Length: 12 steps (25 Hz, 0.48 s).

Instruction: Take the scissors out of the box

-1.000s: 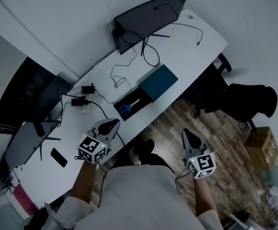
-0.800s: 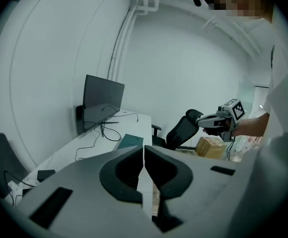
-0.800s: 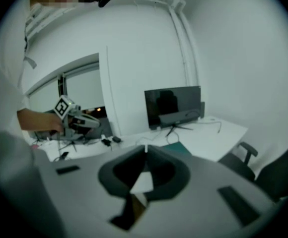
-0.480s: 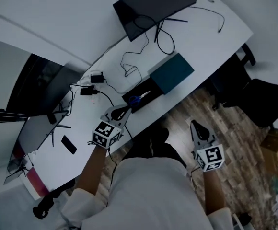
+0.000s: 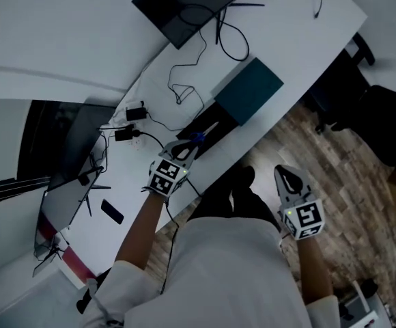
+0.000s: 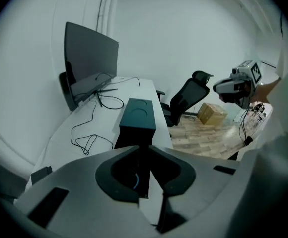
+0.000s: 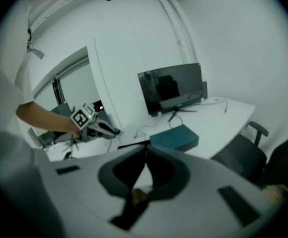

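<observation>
Left gripper hangs right over the scissors in the box, jaws opening, nothing clamped. Right gripper is closed, empty.

Head cam is sitting above the person's torso, looking steeply down. The long white desk is running diagonally from lower left to upper right, and the wood-plank floor is filling the right.

The left gripper cam is riding low and close over the desk, facing along it through its own opening jaws, with the open black box showing in the gap.

The right gripper cam is hanging off the desk, further back, facing across it.

All three are sharing the dark flat monitor and the teal rectangular lid. Each gripper cam is catching the other gripper near its frame edge.
</observation>
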{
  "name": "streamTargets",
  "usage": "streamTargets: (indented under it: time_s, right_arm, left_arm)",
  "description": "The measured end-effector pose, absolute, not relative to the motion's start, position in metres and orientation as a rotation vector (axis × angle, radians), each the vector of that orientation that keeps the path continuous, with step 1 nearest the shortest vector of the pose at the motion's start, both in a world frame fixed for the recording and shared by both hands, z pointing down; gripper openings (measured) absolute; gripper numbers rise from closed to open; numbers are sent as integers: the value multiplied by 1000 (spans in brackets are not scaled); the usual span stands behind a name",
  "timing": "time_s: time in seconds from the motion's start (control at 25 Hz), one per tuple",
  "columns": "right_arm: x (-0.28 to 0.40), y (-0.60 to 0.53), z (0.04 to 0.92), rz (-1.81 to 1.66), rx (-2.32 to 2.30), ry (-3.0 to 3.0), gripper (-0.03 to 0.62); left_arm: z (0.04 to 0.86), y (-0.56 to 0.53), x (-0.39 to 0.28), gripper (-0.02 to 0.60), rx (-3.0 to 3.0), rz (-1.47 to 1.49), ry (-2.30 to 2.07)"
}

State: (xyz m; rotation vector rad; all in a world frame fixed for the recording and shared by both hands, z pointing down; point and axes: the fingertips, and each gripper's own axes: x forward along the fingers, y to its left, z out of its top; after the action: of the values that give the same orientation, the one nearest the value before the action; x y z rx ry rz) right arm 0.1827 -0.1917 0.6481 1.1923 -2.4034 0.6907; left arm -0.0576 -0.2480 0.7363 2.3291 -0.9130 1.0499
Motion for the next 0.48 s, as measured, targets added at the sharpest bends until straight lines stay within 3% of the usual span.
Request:
streamTargets:
  time_s: [0.48]
  right_arm:
    - [148, -196, 680, 782, 1162, -2335, 35]
  left_arm:
    - [873, -246, -88, 154, 2094, 1517, -616]
